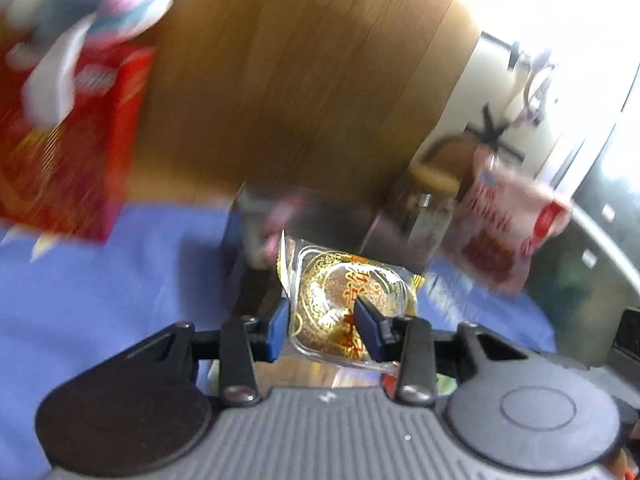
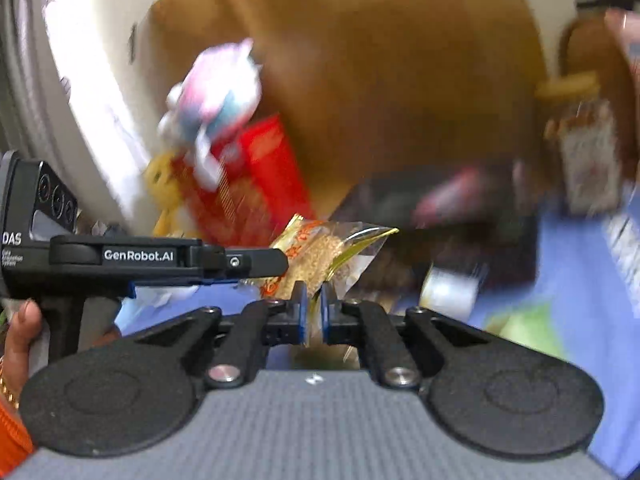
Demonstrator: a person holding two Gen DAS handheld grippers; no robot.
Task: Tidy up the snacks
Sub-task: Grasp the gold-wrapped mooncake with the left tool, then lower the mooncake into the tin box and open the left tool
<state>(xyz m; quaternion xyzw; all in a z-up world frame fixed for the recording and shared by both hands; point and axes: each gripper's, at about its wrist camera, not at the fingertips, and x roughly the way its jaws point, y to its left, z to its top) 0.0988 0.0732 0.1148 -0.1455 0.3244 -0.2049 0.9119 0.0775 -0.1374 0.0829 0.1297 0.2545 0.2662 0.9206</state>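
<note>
A clear-wrapped round pastry with gold and red print [image 1: 344, 292] sits between the blue pads of my left gripper [image 1: 324, 320], which is shut on its plastic tray. In the right wrist view the same packet [image 2: 320, 252] hangs above the blue cloth. My right gripper [image 2: 314, 304] is shut on the packet's lower wrapper edge. My left gripper [image 2: 280, 260] reaches in from the left and holds the packet's other side. A hand [image 2: 20, 332] grips its handle. Both views are blurred.
A red snack box [image 1: 68, 140] with a pink-and-white plush toy [image 1: 92, 4] on top stands at the left on the blue cloth [image 1: 100, 288]. A brown panel [image 1: 300, 80] rises behind. A dark tray [image 1: 316, 212], a glass jar [image 1: 428, 216] and a pink-red packet [image 1: 504, 236] lie beyond.
</note>
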